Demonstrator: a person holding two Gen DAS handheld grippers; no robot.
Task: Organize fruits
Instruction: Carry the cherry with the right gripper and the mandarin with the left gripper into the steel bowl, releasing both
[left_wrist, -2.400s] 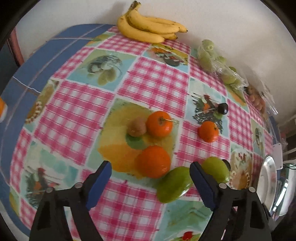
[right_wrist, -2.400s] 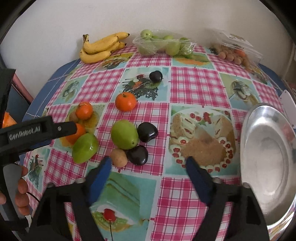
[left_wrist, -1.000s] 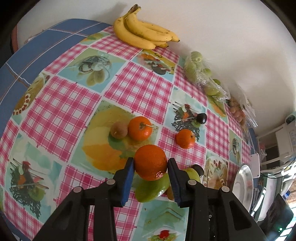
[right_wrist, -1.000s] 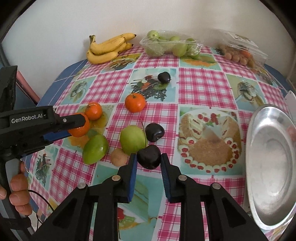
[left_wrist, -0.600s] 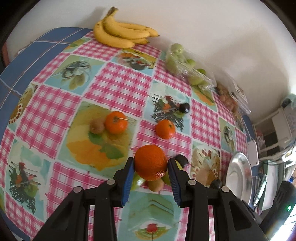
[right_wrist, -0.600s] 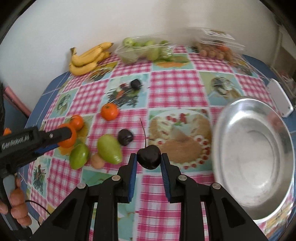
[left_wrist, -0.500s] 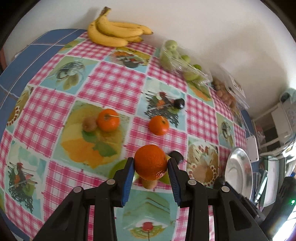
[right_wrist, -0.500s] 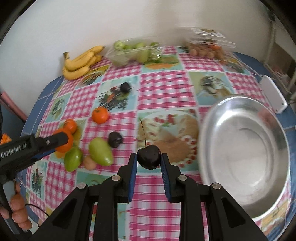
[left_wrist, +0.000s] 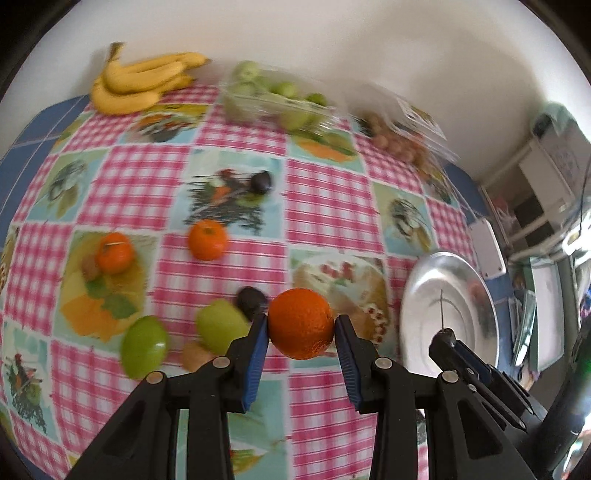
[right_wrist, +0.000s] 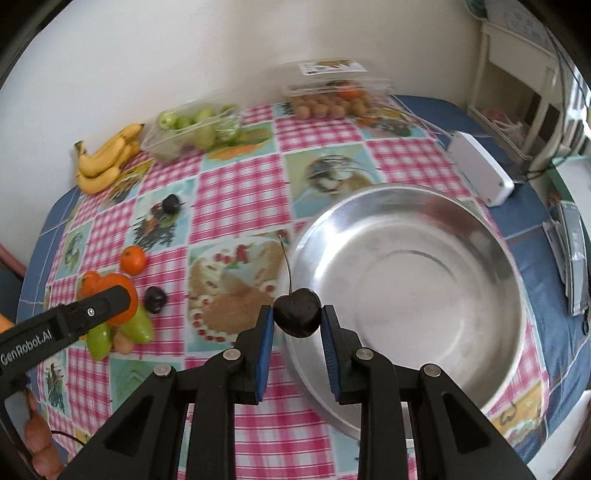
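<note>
Left gripper (left_wrist: 301, 330) pinches a dimpled round orange (left_wrist: 301, 323) at lower centre. Right gripper (right_wrist: 297, 319) pinches a glossy dark cherry (right_wrist: 298, 312) before the polished metal bowl (right_wrist: 498, 258).

a checked tablecloth (right_wrist: 236, 184) covers the table, bearing bananas (right_wrist: 107, 158), loose fruit and a steel bowl (right_wrist: 491, 236)

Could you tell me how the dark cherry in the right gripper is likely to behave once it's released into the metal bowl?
The cherry is round and glossy, so it will probably roll down the metal bowl's smooth sloped wall. It looks small and light, and likely soft, so the right gripper shouldn't squeeze harder.
</note>
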